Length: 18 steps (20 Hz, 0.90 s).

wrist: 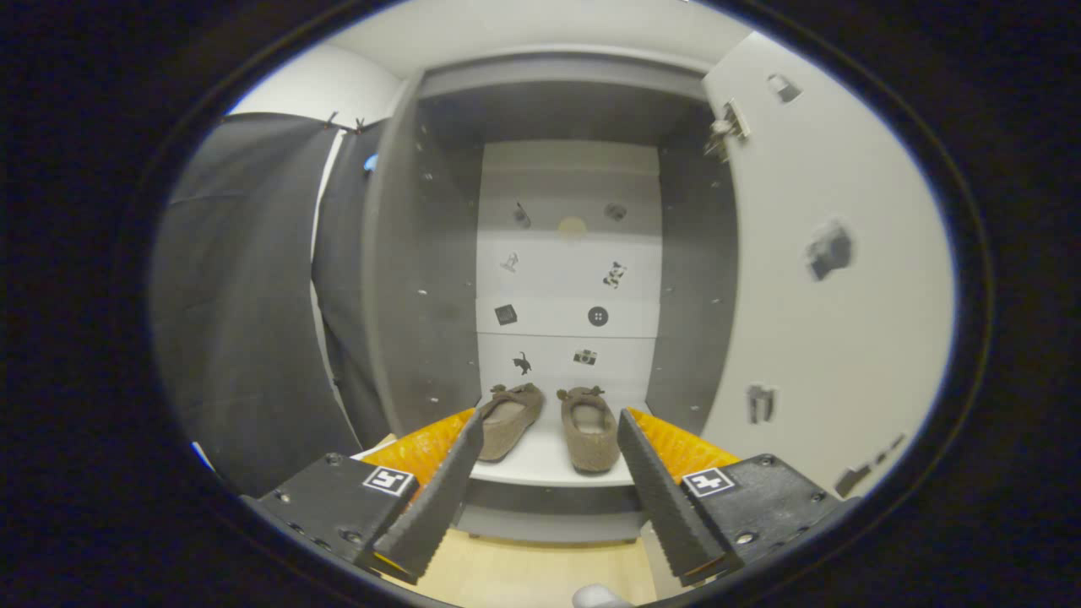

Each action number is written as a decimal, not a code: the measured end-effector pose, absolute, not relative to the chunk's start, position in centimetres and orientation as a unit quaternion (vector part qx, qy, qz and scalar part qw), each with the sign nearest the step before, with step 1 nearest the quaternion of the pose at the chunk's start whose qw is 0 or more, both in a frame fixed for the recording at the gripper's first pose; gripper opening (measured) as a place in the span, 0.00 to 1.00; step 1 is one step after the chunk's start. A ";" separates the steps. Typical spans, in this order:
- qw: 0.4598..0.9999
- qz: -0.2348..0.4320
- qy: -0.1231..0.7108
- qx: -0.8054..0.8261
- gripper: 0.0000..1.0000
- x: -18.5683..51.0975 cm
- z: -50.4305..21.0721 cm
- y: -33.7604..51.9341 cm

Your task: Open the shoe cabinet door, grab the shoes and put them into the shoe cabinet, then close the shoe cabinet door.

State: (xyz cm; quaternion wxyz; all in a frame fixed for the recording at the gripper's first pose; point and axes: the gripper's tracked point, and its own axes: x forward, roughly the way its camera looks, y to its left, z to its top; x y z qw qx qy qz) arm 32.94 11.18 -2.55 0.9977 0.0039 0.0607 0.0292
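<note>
A: We log the surroundings first. The shoe cabinet (422, 279) stands open ahead of us, grey side walls, pale back panel (567, 279) carrying small dark stickers (614, 274) in 2 columns. The cabinet door (819, 279) is swung out on the right side, its inner face towards us, with a hinge (726, 127) near its top corner. Black booth cloth (245, 295) hangs beside the cabinet's left wall.

B: Anything in the way?

A: We see nothing between the fingers and the bottom shelf (540, 460). The door's edge runs close by the right finger's side.

B: And the shoes?

A: We note 2 brown shoes (549, 414) side by side on the bottom shelf, toes towards the back panel, heels near the shelf's front edge. They lie just beyond the fingertips, in the gap between them. The left shoe's heel sits right behind the left fingertip; we cannot tell whether they touch.

B: Gripper state?

A: The gripper (549, 426) is spread wide, holding nothing. Its 2 ribbed black fingers (439, 498) point at the shelf.

B: Room to move?

A: We see open cabinet space above the shoes. Light wooden floor (524, 574) shows below the shelf's front edge.
</note>
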 end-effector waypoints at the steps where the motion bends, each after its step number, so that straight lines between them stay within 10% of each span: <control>1: 0.998 0.033 0.055 0.009 1.00 30.3 -2.3 11.2; 18: 1.000 0.003 0.011 0.006 0.99 3.4 0.8 -5.3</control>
